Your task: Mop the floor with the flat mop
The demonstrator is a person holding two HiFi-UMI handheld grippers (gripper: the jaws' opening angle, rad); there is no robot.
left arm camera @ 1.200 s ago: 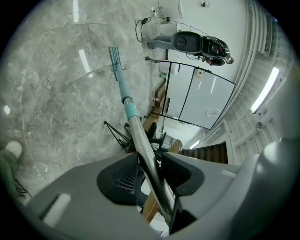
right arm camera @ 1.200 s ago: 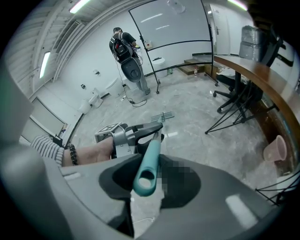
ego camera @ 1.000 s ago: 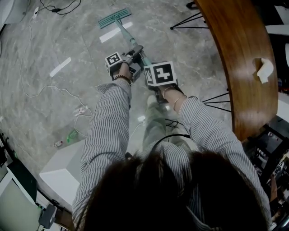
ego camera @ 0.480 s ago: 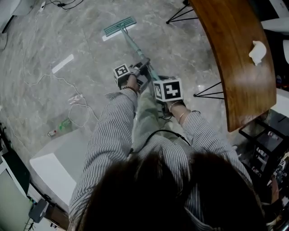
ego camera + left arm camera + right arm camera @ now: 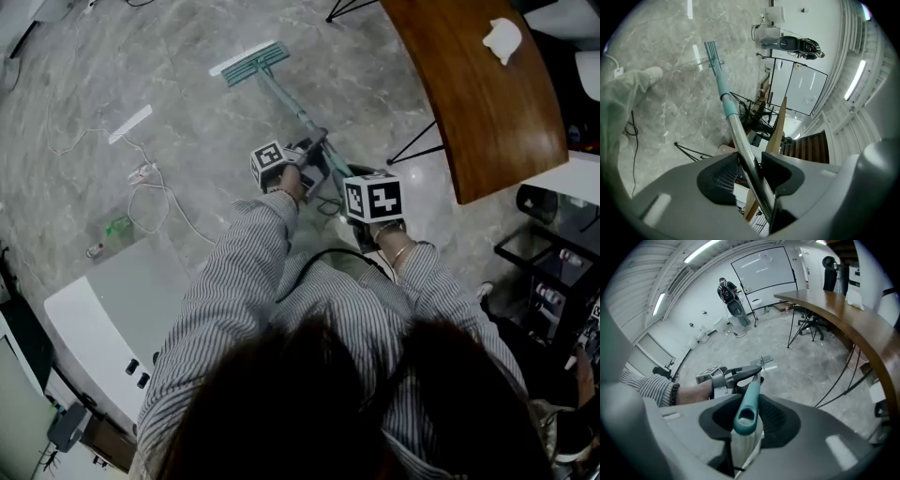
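Observation:
The flat mop has a teal head (image 5: 248, 63) flat on the grey marble floor and a long handle (image 5: 289, 105) slanting back to me. My left gripper (image 5: 317, 155) is shut on the handle's metal part (image 5: 743, 143), further down the shaft. My right gripper (image 5: 361, 211) is shut on the teal top end of the handle (image 5: 749, 401), nearest my body. In the right gripper view the left gripper (image 5: 750, 372) and the mop head (image 5: 761, 361) show ahead. The mop head (image 5: 711, 49) lies far off in the left gripper view.
A curved wooden counter (image 5: 478, 103) on thin black legs (image 5: 412, 148) stands at the right, with a crumpled white cloth (image 5: 500, 36) on it. White cables (image 5: 155, 202) and a plug strip lie on the floor at left. A white cabinet (image 5: 103, 319) is at lower left.
I have stepped back and turned: the counter and floor slid up and right in view. The mop head was drawn along the floor toward me, both grippers still holding the handle.

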